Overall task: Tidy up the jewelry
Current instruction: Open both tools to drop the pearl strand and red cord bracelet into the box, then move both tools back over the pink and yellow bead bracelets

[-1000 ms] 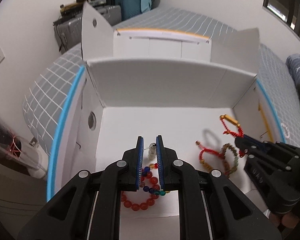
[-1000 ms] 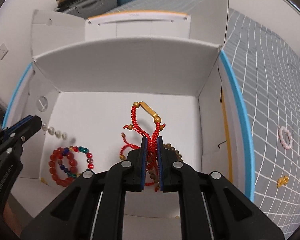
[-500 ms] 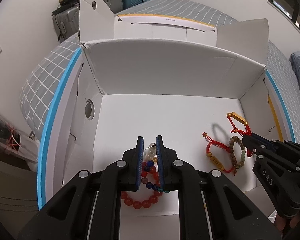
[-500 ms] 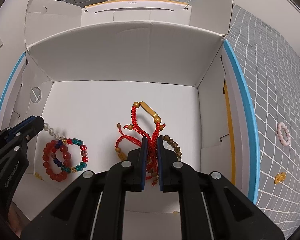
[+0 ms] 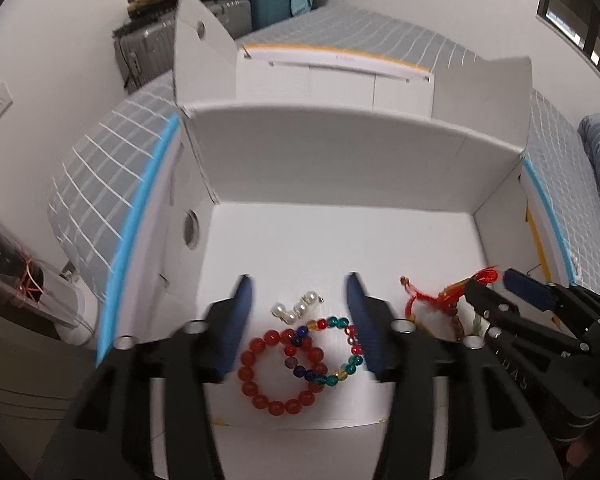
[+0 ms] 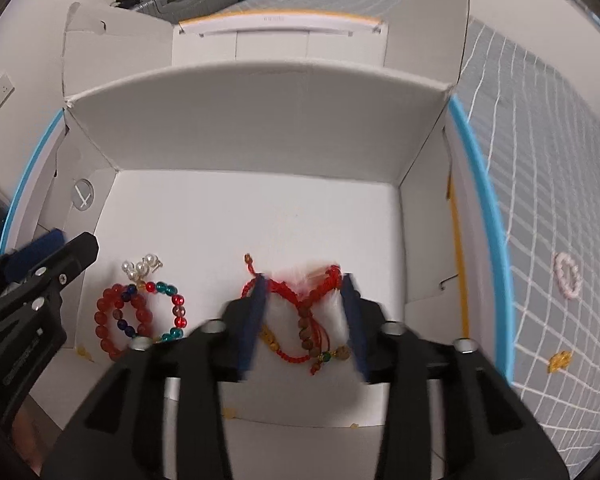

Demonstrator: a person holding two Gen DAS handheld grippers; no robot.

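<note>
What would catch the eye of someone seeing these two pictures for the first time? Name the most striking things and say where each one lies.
The open white box fills both views, with bright jewelry on its floor. At its left lie a red bead bracelet, a multicoloured bead bracelet overlapping it and a short pearl strand, framed by the open left tool. Further right, a tangle of red cord bracelets lies between the open right tool's fingers.

Both views close above box [image 5: 340, 168]

I see a bed [image 6: 548, 184] under a grey, white-gridded cover. Directly on it sit the open white box [image 6: 260, 120], a pink bead ring [image 6: 567, 279] and a small amber piece [image 6: 559, 360] right of the box.
</note>
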